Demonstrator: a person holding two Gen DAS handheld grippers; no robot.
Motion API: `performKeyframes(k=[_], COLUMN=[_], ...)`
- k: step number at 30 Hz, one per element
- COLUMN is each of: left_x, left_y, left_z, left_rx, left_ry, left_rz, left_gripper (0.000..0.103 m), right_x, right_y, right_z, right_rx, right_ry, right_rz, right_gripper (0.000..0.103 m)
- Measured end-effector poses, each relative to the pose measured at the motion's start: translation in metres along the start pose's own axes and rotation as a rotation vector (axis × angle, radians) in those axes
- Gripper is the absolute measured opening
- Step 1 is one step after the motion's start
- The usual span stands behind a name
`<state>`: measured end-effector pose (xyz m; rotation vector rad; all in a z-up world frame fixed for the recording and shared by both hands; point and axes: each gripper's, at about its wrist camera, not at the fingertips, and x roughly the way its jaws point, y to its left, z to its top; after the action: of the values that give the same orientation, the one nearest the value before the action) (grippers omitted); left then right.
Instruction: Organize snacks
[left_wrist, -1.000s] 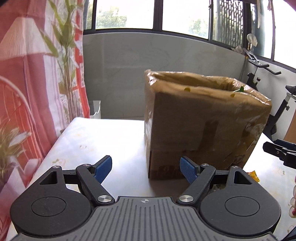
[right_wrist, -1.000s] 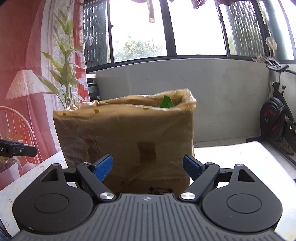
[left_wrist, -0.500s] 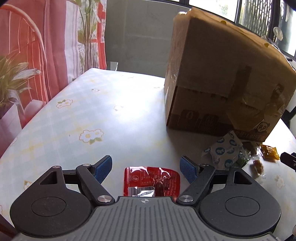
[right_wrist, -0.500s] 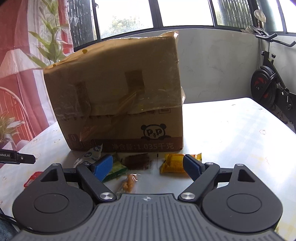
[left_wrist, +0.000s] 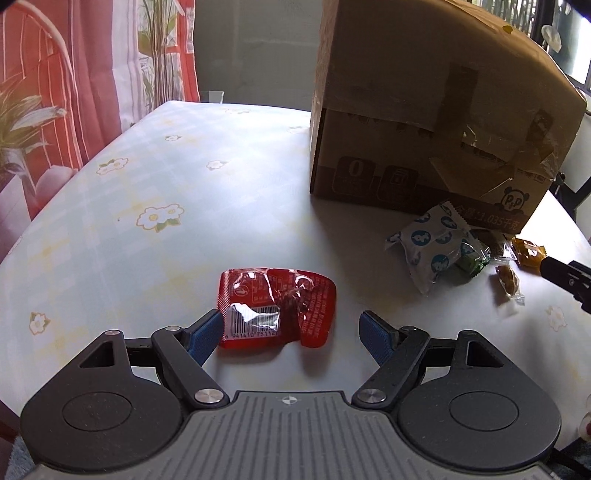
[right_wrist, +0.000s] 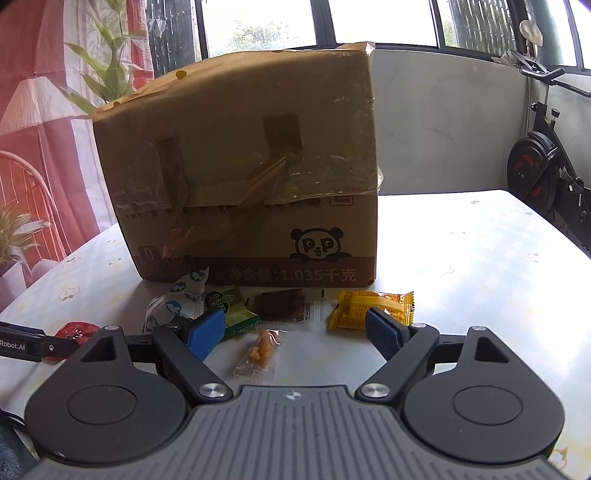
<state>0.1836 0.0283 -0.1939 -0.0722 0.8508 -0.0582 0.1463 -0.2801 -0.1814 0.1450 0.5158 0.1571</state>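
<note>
A tall cardboard box (left_wrist: 436, 110) (right_wrist: 243, 173) stands on the flowered tablecloth. My left gripper (left_wrist: 291, 332) is open just above a red snack packet (left_wrist: 277, 306); the packet lies between the blue pads, close to the left one, ungripped. My right gripper (right_wrist: 295, 332) is open over a small clear packet of orange bits (right_wrist: 260, 350). In front of the box lie a white-and-blue wrapper (right_wrist: 181, 299) (left_wrist: 428, 243), a green packet (right_wrist: 229, 310), a brown bar (right_wrist: 280, 304) and a yellow packet (right_wrist: 365, 308).
A red and white curtain (left_wrist: 74, 74) hangs left of the table. An exercise bike (right_wrist: 546, 173) stands past the table's right edge. The cloth left of the box (left_wrist: 147, 166) and right of it (right_wrist: 461, 258) lies bare.
Both grippers have sunk and tipped down toward the table. The snacks in front of the box have come into sight, and the red packet now lies between the left pads.
</note>
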Motion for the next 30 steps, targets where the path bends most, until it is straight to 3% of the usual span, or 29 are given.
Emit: performKeyframes(k=[3,23,30], left_x=[0.000,0.012,0.023], left_y=[0.002,0.003,0.008], left_z=[-0.002,0.004,0.019], left_rx=[-0.036,-0.049,-0.085], left_ry=[0.022,0.012,0.028], left_rz=[-0.031,-0.003,-0.048], left_gripper=[0.082,0.083,0.083], right_x=[0.002,0.009,0.011], right_y=[0.000,-0.003,-0.005], right_z=[-0.001,-0.006,-0.007], right_rx=[-0.003,0.003,0.011], right_ry=[0.010,0.064,0.078], right_rz=[-0.003,-0.009,-0.013], right_gripper=[0.085,0.085,0.085])
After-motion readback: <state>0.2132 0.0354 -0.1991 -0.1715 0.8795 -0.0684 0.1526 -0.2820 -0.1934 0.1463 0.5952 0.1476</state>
